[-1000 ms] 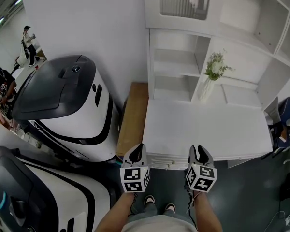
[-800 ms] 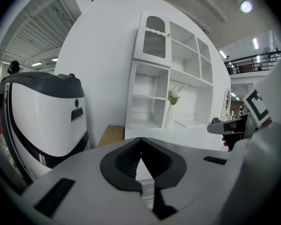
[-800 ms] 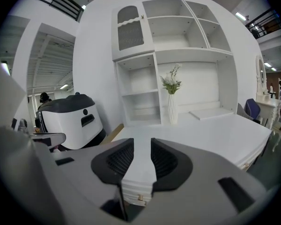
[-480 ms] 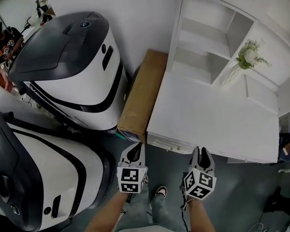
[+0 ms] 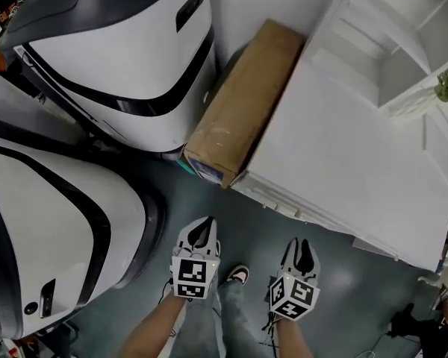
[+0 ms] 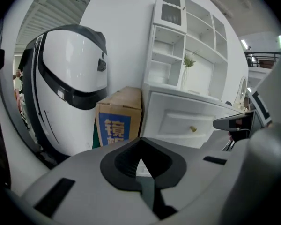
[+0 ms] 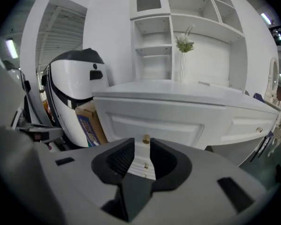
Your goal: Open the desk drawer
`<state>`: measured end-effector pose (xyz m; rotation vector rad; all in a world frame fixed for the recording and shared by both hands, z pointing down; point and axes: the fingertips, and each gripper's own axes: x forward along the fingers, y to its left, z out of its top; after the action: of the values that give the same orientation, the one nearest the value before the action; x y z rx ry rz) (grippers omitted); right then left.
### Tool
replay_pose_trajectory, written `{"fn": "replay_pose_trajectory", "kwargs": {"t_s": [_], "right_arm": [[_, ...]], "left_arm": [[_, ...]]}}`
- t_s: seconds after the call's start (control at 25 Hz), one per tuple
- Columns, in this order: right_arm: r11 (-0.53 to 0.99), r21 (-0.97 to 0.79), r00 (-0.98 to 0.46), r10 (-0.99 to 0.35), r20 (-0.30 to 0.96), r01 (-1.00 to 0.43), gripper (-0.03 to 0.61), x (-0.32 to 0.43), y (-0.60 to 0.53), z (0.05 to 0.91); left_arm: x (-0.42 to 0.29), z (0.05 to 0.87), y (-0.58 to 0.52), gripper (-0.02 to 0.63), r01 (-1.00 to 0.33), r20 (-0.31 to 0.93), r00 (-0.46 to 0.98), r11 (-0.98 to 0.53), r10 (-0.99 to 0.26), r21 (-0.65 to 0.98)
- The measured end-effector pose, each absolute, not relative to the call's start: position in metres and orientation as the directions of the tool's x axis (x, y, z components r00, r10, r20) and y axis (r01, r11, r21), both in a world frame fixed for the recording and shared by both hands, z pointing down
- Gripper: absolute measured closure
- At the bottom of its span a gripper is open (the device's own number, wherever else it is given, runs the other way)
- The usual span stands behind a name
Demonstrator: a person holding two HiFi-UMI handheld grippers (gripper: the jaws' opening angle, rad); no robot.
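Note:
The white desk (image 5: 343, 148) stands ahead of me, its drawer fronts facing me. In the left gripper view the drawer (image 6: 192, 123) carries a small brass knob (image 6: 193, 129). In the right gripper view that drawer (image 7: 154, 125) shows its knob (image 7: 145, 138) just beyond the jaw tips, still some way off. My right gripper (image 7: 139, 161) is open and empty, low in front of the desk (image 5: 305, 253). My left gripper (image 6: 140, 158) has its tips together with nothing held, and it hangs over the floor left of the desk's corner (image 5: 201, 233).
A tall cardboard box (image 5: 243, 103) leans between the desk and a white-and-black machine (image 5: 127, 58). A second such machine (image 5: 52, 230) fills the left side. A shelf unit with a flower vase (image 7: 183, 46) tops the desk. The person's shoe (image 5: 237, 276) is on the dark floor.
Both grippers have dropped from the desk-top edge to below it, in front of the drawer fronts. The head view has tipped down, so desk, box and machines slid up in it.

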<state>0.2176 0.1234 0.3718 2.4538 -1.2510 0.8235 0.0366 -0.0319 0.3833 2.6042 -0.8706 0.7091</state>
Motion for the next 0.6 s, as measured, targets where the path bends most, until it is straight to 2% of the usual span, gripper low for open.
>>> {"fn": "replay_pose_trajectory", "kwargs": {"t_s": [0.6], "right_arm": [[-0.472,-0.002,0.324,-0.608,0.724,-0.882,0.463,0.190,0.117,0.543]], "left_arm": [[-0.008,0.545,-0.013,0.597,-0.719,0.597,0.609,-0.681,-0.522,0.138]]}}
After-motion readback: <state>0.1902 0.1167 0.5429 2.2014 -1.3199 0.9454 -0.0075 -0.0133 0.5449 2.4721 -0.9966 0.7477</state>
